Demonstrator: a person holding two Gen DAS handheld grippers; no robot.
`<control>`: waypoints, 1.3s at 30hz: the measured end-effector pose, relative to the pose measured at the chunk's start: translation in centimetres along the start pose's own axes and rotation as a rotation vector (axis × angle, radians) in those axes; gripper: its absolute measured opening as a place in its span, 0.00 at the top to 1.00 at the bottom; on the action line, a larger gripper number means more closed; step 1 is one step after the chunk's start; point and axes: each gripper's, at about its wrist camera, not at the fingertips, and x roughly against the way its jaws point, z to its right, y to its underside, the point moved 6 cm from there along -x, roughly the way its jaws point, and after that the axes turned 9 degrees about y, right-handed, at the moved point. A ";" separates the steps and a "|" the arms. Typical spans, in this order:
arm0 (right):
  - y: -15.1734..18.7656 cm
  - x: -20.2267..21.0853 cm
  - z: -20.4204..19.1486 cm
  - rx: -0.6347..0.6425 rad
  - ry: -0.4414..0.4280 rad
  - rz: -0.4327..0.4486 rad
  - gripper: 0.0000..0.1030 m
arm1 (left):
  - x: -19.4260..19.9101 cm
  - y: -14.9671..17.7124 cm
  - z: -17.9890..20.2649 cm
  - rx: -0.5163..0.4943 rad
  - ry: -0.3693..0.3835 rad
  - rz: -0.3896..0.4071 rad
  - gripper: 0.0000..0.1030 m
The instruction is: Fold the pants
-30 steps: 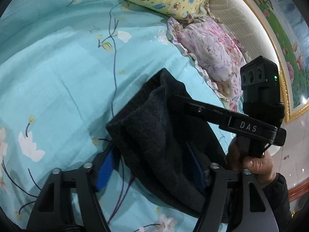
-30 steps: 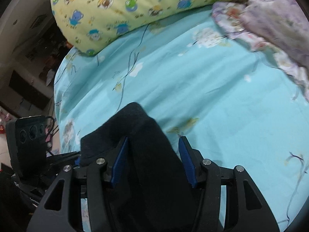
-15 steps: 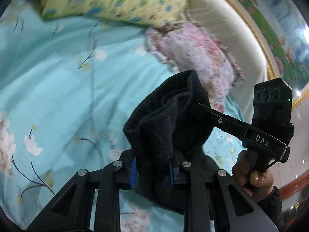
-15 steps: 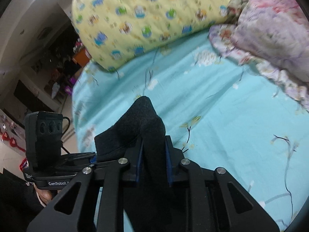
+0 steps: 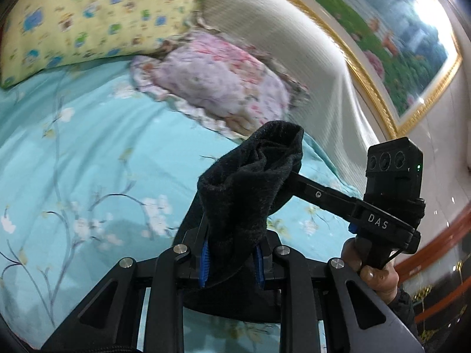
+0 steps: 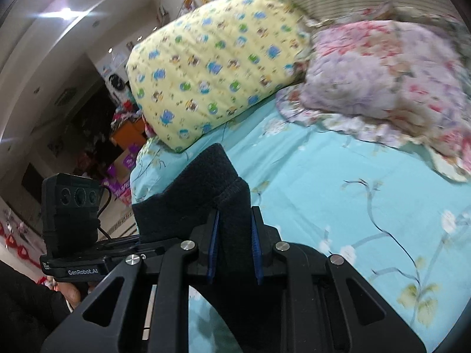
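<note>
Both my left gripper (image 5: 231, 260) and right gripper (image 6: 234, 245), open a second ago, now clamp the dark pants (image 5: 250, 182) (lifted off the bed (image 5: 97, 158)), ready for folding.

On the bed sheet (image 5: 88, 153), the cartoon-print pillow (image 6: 217, 67) lies left of the floral pillow (image 6: 382, 70); the pants (image 5: 250, 194) hang nearer, above the sheet.

Yellow pillow (image 5: 88, 20), floral cushion (image 5: 217, 79), sheet (image 5: 88, 161)
</note>
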 end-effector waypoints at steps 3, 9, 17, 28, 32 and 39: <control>1.0 2.1 1.1 -0.027 0.019 0.033 0.79 | -0.8 0.9 2.6 -0.042 0.023 -0.024 0.77; 3.4 6.0 3.6 -0.094 0.047 0.088 0.80 | -2.6 3.2 6.4 -0.106 0.059 -0.081 0.77; 6.0 11.8 7.7 -0.222 0.030 0.201 0.96 | -6.0 6.1 10.1 -0.154 0.081 -0.172 0.78; 8.9 12.6 11.7 -0.407 0.087 0.203 0.24 | -7.8 8.4 9.4 -0.169 0.048 -0.235 0.79; 8.5 11.9 10.8 -0.390 0.090 0.196 0.24 | -8.2 9.1 9.7 -0.179 0.048 -0.250 0.79; 10.4 9.0 12.2 -0.465 0.089 0.082 0.73 | -8.2 10.2 10.7 -0.232 0.040 -0.258 0.79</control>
